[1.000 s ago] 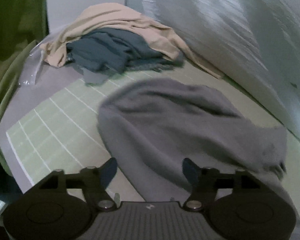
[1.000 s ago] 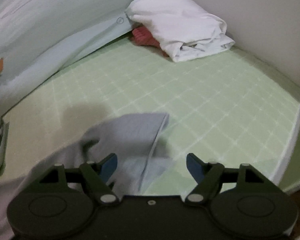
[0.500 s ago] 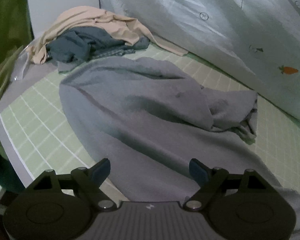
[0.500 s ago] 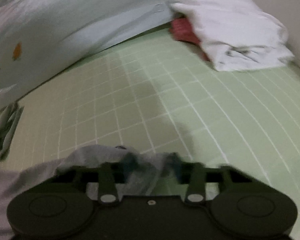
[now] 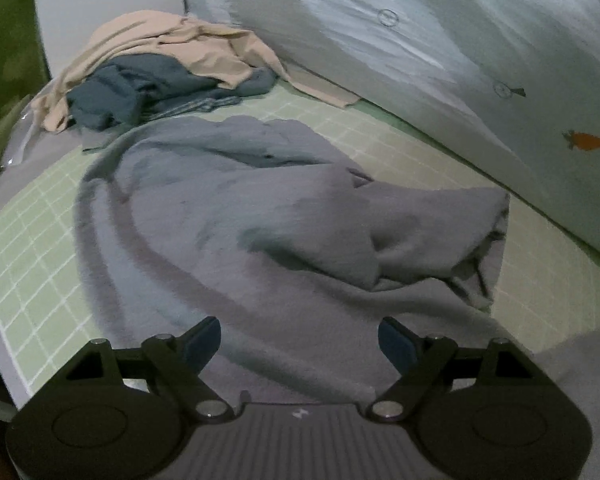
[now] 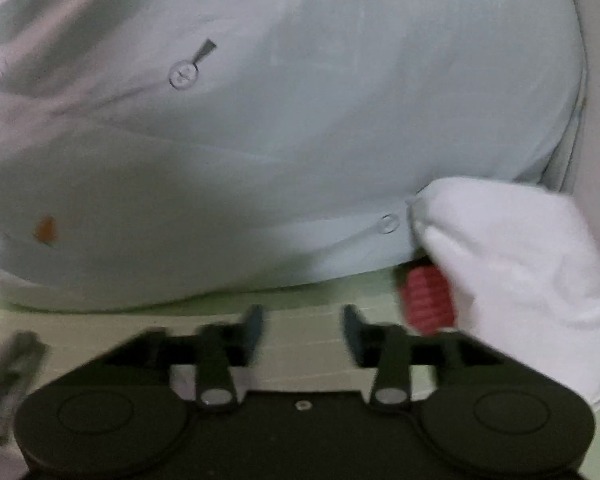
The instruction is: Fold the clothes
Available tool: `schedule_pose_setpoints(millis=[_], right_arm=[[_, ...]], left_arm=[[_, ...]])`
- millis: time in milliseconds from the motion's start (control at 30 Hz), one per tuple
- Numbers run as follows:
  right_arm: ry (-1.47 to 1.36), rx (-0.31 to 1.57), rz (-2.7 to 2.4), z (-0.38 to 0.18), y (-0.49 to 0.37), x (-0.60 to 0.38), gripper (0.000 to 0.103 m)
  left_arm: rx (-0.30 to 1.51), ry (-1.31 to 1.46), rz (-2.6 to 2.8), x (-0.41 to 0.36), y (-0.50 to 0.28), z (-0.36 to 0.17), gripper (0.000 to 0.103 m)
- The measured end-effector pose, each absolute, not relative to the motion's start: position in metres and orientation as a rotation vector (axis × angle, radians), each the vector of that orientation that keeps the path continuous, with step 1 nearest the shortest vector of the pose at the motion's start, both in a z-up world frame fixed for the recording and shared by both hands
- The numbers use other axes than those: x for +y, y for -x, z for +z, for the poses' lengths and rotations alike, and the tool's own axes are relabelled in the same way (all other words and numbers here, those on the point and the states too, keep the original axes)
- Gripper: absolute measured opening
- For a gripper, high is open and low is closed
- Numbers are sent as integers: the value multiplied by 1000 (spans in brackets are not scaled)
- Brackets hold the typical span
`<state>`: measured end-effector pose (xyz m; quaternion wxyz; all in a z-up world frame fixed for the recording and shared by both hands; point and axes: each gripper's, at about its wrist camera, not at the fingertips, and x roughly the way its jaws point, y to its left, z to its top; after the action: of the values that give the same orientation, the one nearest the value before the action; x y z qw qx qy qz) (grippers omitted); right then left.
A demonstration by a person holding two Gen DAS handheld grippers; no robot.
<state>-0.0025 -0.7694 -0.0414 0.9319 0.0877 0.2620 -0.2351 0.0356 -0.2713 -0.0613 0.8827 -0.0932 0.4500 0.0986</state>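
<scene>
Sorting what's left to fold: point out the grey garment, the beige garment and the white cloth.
grey garment (image 5: 284, 240): left wrist view, on its rumpled middle.
beige garment (image 5: 204, 46): left wrist view, on the top of the heap.
white cloth (image 6: 511, 264): right wrist view, on its broad upper face.

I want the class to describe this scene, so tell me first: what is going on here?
A person is folding clothes on a green checked sheet, a gripper in each hand. The left gripper hovers with open jaws over a rumpled grey garment, not gripping it. The right gripper has nothing between its jaws, which are opening; it faces a white folded cloth lying over a red one. A beige and dark blue pile waits behind.
</scene>
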Motion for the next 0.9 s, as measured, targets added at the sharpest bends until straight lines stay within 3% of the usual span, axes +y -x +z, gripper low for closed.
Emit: schedule_pose_setpoints(millis=[300,400,500,567,600,800,900], right_arm=[[-495,737,-587,-104,67,-765,63],[-532,798,-579,-120,78,-756,62],[-543,835,-568,-132,83,-747,50],[-525,842,-534,-134,82,-743,32],[-492,857,-508,-132,83,-740,1],[-376,757,-539,-89,119,-750,1],[-382,796,-661,-93,139,-764,3]], left_arm=[[990,169,172,-282,-36,-73,87],[988,165,158,-283,-39,-71,87],[971,148,134,-287,-41,-67,87],[965,142,120,-289,-42,-65,87],[965,141,114,-290,-43,-65,87],[957,151,109,-290,-40,-65,87],[965,171,116,-287,-39,-67,87]])
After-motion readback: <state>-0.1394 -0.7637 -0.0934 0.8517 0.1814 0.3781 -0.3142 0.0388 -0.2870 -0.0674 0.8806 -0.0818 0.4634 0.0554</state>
